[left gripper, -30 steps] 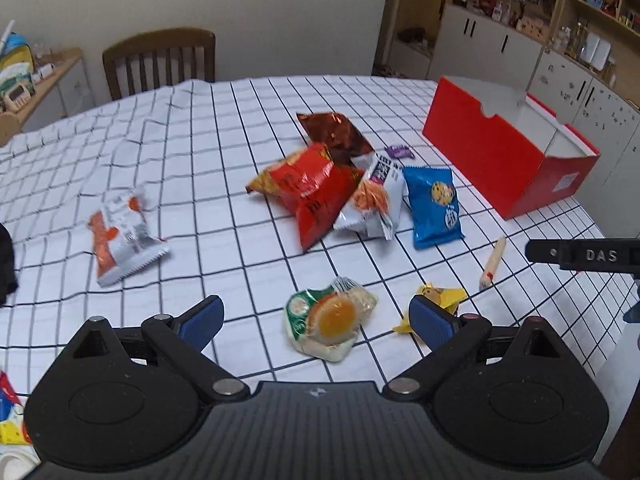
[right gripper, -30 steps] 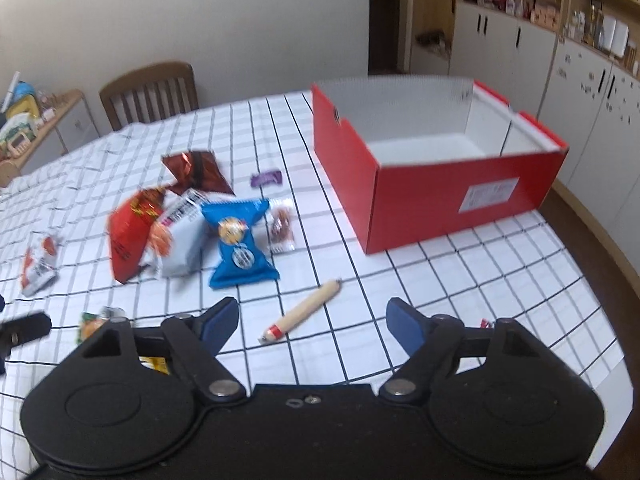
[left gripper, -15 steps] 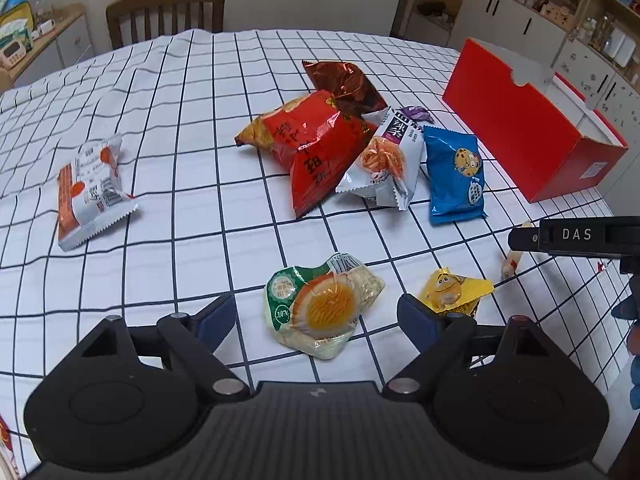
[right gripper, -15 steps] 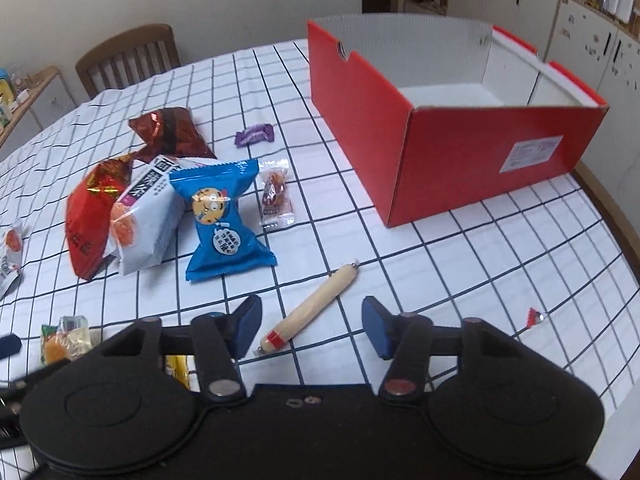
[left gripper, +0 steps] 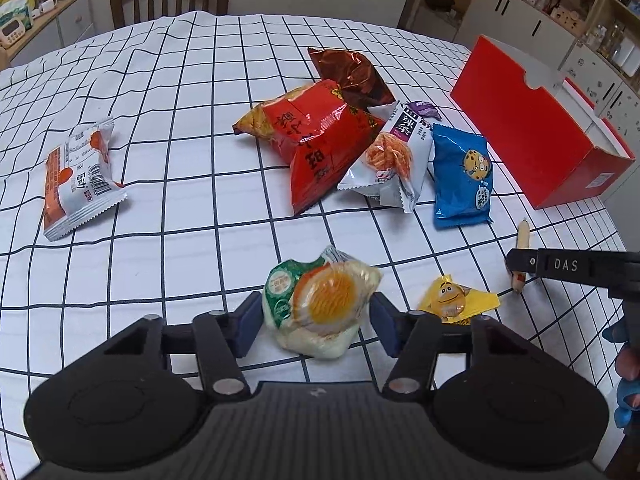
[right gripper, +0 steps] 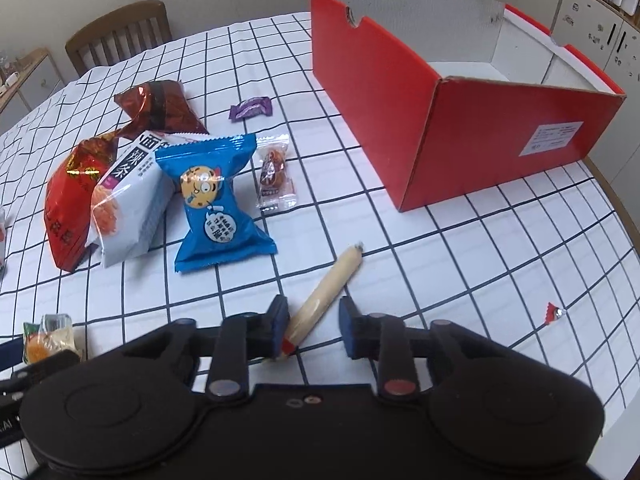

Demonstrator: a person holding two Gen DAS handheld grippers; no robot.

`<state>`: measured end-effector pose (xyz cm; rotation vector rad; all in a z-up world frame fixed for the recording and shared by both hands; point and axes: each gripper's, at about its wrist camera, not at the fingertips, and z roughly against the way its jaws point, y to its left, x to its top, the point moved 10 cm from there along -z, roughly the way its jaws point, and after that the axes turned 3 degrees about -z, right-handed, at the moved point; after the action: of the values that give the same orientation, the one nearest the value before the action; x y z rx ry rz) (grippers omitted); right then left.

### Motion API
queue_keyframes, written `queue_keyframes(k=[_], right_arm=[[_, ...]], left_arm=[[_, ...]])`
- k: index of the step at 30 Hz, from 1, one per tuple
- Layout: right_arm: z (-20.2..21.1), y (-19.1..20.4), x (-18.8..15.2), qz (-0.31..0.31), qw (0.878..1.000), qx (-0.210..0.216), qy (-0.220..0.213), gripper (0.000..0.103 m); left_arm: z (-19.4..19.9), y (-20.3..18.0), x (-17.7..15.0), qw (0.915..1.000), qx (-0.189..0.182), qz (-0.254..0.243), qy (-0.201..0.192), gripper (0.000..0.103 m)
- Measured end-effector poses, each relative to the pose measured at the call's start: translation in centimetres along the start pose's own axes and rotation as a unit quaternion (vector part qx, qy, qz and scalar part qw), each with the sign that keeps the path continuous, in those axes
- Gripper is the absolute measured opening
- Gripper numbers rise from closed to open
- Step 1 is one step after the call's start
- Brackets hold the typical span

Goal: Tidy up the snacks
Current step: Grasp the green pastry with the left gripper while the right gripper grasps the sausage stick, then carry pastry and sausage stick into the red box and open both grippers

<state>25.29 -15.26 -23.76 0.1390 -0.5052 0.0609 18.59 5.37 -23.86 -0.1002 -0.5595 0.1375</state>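
While both jaws are closing | left gripper (left gripper: 312, 326) brackets egg packet (left gripper: 322, 308), pads not yet pressing | right gripper (right gripper: 314, 330) straddles sausage stick (right gripper: 326, 294) off-centre on tablecloth (right gripper: 460, 264); I expect it may pivot out | red box (right gripper: 500, 140) empty.

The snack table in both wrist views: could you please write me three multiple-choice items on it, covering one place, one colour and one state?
1. Where is the purple candy?
A. in the red box
B. on the checked cloth, left of the box
C. under the blue cookie pack

2. What colour is the cookie pack?
A. green
B. blue
C. yellow

3. What lies between the fingers of the right gripper?
A. sausage stick
B. egg pack
C. nothing

Answers: 1 B, it lies on the cloth beside the red box; 2 B, its wrapper is blue; 3 A, the sausage stick lies between its closing jaws.
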Motion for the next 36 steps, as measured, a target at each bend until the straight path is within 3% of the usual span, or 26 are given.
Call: queue_keyframes(k=[8, 17, 36], right_arm=[[0.3, 0.3, -0.4, 0.036, 0.999, 0.015, -0.011, 0.010], [1.4, -0.5, -1.3, 0.055, 0.998, 0.028, -0.021, 0.009], [5.9, -2.1, -2.0, 0.102, 0.988, 0.114, -0.032, 0.009]], left_arm=[[0.1, 0.2, -0.2, 0.9996, -0.018, 0.020, 0.001, 0.047], [1.1, 0.3, -0.9, 0.9995, -0.009, 0.030, -0.003, 0.044], [4.4, -0.4, -2.3, 0.9947, 0.071, 0.071, -0.021, 0.040]])
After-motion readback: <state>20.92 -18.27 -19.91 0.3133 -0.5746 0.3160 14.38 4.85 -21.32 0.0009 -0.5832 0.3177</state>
